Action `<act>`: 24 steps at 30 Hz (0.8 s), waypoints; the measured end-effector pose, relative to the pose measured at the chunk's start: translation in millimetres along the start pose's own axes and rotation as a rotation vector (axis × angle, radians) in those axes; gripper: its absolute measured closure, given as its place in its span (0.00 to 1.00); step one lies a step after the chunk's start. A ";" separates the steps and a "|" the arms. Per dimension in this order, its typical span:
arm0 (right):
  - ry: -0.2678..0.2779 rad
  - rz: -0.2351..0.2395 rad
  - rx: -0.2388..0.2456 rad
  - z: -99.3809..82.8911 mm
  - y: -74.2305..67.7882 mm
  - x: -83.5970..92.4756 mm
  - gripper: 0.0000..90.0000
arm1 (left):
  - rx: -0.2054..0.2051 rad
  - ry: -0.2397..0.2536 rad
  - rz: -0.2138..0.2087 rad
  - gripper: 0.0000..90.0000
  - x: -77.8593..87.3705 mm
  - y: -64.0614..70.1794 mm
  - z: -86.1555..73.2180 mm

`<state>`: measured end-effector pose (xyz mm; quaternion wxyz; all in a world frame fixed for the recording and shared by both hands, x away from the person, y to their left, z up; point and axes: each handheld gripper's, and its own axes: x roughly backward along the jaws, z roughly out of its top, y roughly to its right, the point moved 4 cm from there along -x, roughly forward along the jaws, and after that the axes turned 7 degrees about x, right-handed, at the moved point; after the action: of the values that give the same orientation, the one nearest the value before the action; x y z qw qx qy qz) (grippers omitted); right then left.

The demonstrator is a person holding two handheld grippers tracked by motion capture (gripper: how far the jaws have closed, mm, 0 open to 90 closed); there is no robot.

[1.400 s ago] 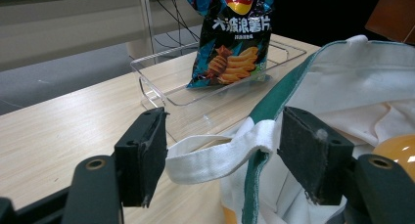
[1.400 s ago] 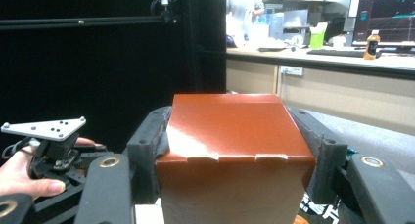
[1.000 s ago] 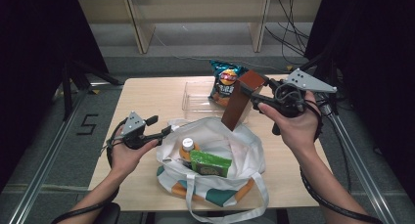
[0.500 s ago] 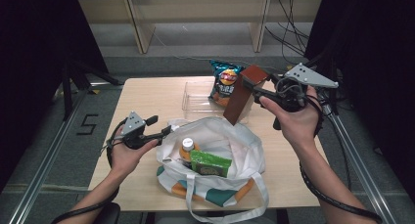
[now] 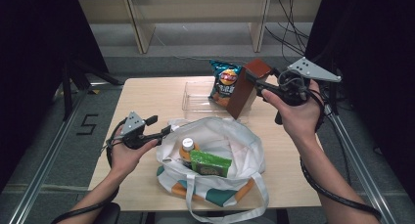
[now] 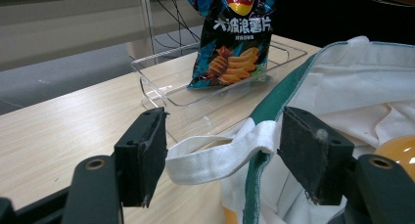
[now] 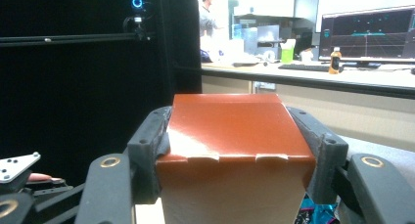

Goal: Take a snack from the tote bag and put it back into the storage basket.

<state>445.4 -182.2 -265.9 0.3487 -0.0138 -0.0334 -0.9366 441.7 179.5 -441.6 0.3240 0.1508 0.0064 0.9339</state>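
Midair, my right gripper [image 5: 252,82] clamps the brown box [image 5: 246,89] above the clear tray [image 5: 195,98], where a chip bag [image 5: 223,81] stands. My left gripper [image 6: 222,158], jaws wide, straddles the tote bag's handle [image 6: 220,155] without pinching. Risk: the glossy box slips and topples the chips. The tote bag [image 5: 244,155] holds a bottle [image 5: 187,149] and green packet [image 5: 210,164].

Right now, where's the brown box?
In the high view the brown box is up off the table at the far right, clamped in the right gripper, just right of the chip bag and beyond the tote bag.
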 end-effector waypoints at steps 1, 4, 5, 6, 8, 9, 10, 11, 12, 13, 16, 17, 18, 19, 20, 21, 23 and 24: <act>0.005 -0.003 0.005 -0.2 0.8 -1.0 0.44 | -0.004 -0.001 0.000 0.37 0.1 -0.3 0.1; 0.000 -0.015 0.017 -1.6 3.1 -2.7 0.44 | 0.002 0.000 0.000 0.38 0.3 0.0 0.2; -0.010 -0.017 0.009 -2.5 3.4 -2.9 0.44 | 0.002 0.000 0.000 0.38 0.3 0.0 0.1; -0.009 -0.015 0.004 -2.7 3.5 -3.6 0.44 | 0.001 0.000 0.000 0.37 0.3 0.0 0.1; -0.006 -0.022 0.011 -3.2 6.1 -4.3 0.44 | 0.003 0.000 0.000 0.38 0.4 0.0 0.2; -0.006 -0.024 0.010 -3.3 7.0 -4.6 0.44 | 0.002 0.001 0.000 0.37 0.3 -0.1 0.3; -0.013 -0.027 -0.001 -4.1 6.9 -4.9 0.44 | 0.002 0.001 0.000 0.37 0.3 0.0 0.2; -0.014 -0.031 0.010 -4.6 8.0 -5.4 0.44 | 0.001 0.000 0.000 0.37 0.3 0.0 0.2; -0.017 -0.035 0.007 -5.5 8.9 -6.4 0.44 | 0.001 0.000 -0.001 0.38 0.3 0.0 0.2; -0.020 -0.036 -0.002 -6.0 9.0 -6.7 0.44 | 0.002 0.000 0.000 0.38 0.3 0.0 0.2; -0.024 -0.046 -0.003 -8.4 13.1 -9.5 0.44 | 0.004 0.000 0.000 0.38 0.4 -0.1 0.2; -0.027 -0.043 0.006 -8.7 14.4 -10.0 0.44 | 0.006 0.001 0.001 0.37 0.5 0.0 0.2; -0.026 -0.054 0.000 -9.3 15.5 -10.8 0.44 | 0.006 0.001 0.001 0.38 0.5 -0.1 0.2; -0.026 -0.056 -0.006 -9.6 15.9 -11.4 0.44 | 0.006 0.001 0.001 0.37 0.5 -0.2 0.2; -0.026 -0.059 -0.003 -10.2 17.3 -12.7 0.44 | 0.005 0.001 0.001 0.38 0.6 -0.4 0.3; -0.029 -0.061 -0.010 -10.6 17.7 -13.6 0.44 | 0.005 0.001 0.001 0.38 0.5 -0.4 0.3; -0.030 -0.070 0.003 -11.3 20.0 -15.3 0.44 | 0.006 0.009 -0.006 0.37 -0.1 -0.3 0.4; -0.036 -0.068 -0.016 -11.7 18.9 -15.5 0.44 | 0.006 0.010 -0.007 0.38 -0.2 -0.2 0.5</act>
<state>469.5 -187.2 -277.3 0.3157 -0.0322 -0.0328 -0.9477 442.2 179.5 -441.1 0.3268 0.1472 0.0112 0.9335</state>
